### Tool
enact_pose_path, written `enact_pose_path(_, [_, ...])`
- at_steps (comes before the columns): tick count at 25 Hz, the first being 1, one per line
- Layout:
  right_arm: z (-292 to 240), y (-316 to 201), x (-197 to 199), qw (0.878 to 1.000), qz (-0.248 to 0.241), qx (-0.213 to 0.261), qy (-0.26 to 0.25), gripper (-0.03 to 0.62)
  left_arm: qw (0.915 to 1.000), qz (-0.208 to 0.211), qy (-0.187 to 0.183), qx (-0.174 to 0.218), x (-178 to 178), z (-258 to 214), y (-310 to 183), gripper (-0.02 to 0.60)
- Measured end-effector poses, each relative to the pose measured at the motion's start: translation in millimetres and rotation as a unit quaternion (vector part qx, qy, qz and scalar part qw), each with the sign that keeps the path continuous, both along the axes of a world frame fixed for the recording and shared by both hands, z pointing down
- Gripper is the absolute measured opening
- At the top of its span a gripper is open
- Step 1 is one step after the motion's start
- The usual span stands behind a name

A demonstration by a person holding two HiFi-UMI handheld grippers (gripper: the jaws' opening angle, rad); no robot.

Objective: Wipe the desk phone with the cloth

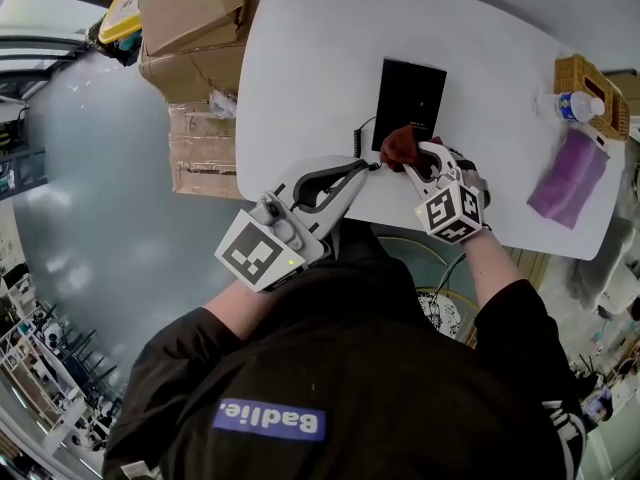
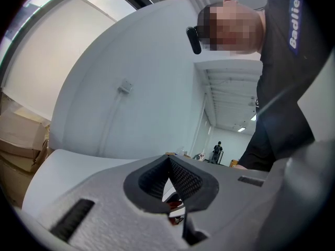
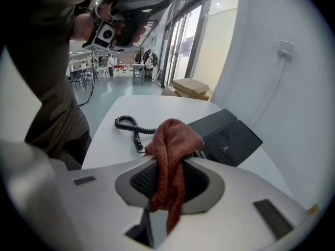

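The black desk phone (image 1: 409, 100) lies flat on the white table (image 1: 300, 58), its coiled cord (image 1: 360, 140) trailing off its near left side. My right gripper (image 1: 405, 158) is shut on a red-brown cloth (image 1: 399, 146) just in front of the phone's near edge. In the right gripper view the cloth (image 3: 170, 156) hangs bunched out of the right gripper (image 3: 167, 178), with the phone (image 3: 227, 135) and cord (image 3: 131, 127) beyond. My left gripper (image 1: 368, 166) hovers left of the cloth. Its jaws (image 2: 175, 192) are shut, with nothing seen between them.
Cardboard boxes (image 1: 190, 18) are stacked off the table's left side. At the right end of the table sit a purple cloth (image 1: 568, 178), a plastic bottle (image 1: 575, 105) and a wicker basket (image 1: 590, 80). The table's near edge (image 1: 330, 213) runs just under both grippers.
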State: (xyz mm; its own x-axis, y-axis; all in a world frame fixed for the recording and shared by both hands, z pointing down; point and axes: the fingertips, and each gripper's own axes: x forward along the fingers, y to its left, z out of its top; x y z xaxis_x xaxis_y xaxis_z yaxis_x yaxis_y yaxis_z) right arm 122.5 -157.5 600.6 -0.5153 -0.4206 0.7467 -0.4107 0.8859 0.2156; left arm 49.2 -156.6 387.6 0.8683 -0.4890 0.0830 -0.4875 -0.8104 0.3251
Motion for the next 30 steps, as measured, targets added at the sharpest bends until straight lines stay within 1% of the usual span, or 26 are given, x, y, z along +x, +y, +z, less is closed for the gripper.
enact_pose_path(2, [-5,-1,4,1.0,-0.003,0.003,0.001,0.089,0.9999,-0.004,0.007,0.01,0,-4,-1,0.009])
enact_pose_path(4, [-18,-13,12,1.0,0.003,0.019,0.0,0.089,1.0,-0.007,-0.003,0.001,-3,-3,-1,0.009])
enact_pose_path(7, [-43,-45,26,0.999,0.02,0.05,-0.003,0.089,0.9998,-0.017,-0.006,0.008,-7,-9,-3,0.009])
enact_pose_path(11, [-69,-93,49,0.995,0.046,0.089,-0.001,0.089,0.9996,-0.023,-0.014,0.006,-6,-13,0,0.009])
enact_pose_path(14, [-77,-123,58,0.992,0.062,0.106,-0.001,0.089,0.9991,-0.035,-0.019,0.01,-7,-15,0,0.009])
enact_pose_path(16, [-74,-132,59,0.992,0.062,0.109,-0.001,0.089,0.9987,-0.042,-0.026,0.008,-8,-12,3,0.009])
enact_pose_path(19, [-62,-129,56,0.993,0.058,0.104,-0.003,0.089,0.9981,-0.051,-0.034,0.002,-12,-6,9,0.009])
enact_pose_path(23, [-52,-107,53,0.994,0.054,0.098,-0.011,0.089,0.9977,-0.057,-0.038,-0.004,-15,-3,18,0.009])
enact_pose_path(30, [-24,-48,43,0.997,0.039,0.064,0.0,0.089,0.9989,-0.037,-0.028,0.003,-12,-6,30,0.009])
